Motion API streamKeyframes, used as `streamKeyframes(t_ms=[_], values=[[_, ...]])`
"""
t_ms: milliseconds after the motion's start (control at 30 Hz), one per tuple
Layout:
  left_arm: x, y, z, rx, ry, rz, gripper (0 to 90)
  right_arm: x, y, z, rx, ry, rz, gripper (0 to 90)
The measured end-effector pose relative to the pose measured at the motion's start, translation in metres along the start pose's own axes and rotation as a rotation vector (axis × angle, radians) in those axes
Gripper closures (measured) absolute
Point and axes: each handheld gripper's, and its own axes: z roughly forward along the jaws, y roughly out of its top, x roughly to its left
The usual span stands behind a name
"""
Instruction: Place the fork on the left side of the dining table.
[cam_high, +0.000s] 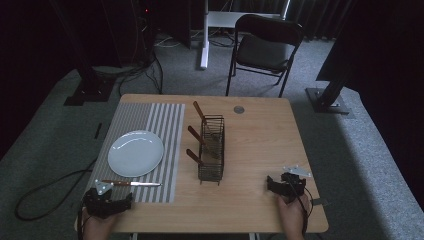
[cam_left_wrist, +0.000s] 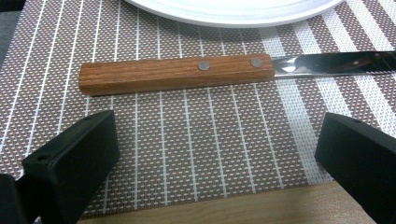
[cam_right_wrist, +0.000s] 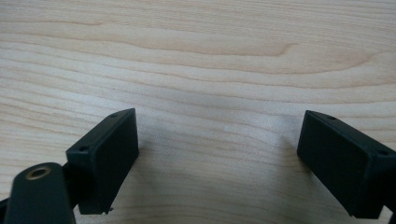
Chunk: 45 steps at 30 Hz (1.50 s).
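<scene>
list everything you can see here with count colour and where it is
knife: one, wooden handle, steel blade, on the placemat in front of the plate
plate: one, white, on the placemat
placemat: one, grey with white stripes, left part of the table
wire basket: one, dark, table middle
wooden handles: three, brown, sticking out of the basket
table: one, light wood
round cap: one, grey, far edge of the table
folding chair: one, black, beyond the table
left gripper: black, open, just short of the knife
right gripper: black, open, over bare wood
</scene>
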Motion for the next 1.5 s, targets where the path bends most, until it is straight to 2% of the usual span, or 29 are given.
streamKeyframes(t_ms=[467, 800, 900, 1133, 1200, 1333, 1400, 1500], values=[[0.0, -0.002, 0.0, -0.018, -0.002, 0.0, 0.0, 0.0, 0.0, 0.0, 0.0, 0.0, 0.0, 12.2], [0.001, -0.002, -0.002, -0.014, -0.003, 0.002, 0.8, 0.0, 0.0, 0.0, 0.0, 0.0, 0.0, 12.2], [0.0, -0.002, -0.005, -0.007, -0.013, -0.023, 3.5, 0.0, 0.0, 0.0, 0.0, 0.0, 0.0, 12.2], [-0.004, 0.0, -0.007, 0.002, -0.067, -0.021, 3.3, 0.0, 0.0, 0.0, 0.0, 0.0, 0.0, 12.2], [-0.006, 0.003, -0.01, 0.006, -0.077, 0.006, 3.3, 0.0, 0.0, 0.0, 0.001, 0.0, 0.001, 12.2], [-0.011, 0.008, -0.016, 0.0, -0.098, 0.034, 3.4, 0.0, 0.0, 0.0, 0.0, 0.001, 0.001, 12.2], [-0.014, 0.009, -0.018, -0.001, -0.106, 0.037, 3.4, 0.0, 0.0, 0.0, 0.0, 0.001, 0.001, 12.2], [-0.016, 0.011, -0.02, -0.005, -0.141, 0.036, 3.4, 0.0, 0.0, 0.0, 0.0, 0.0, 0.001, 12.2]])
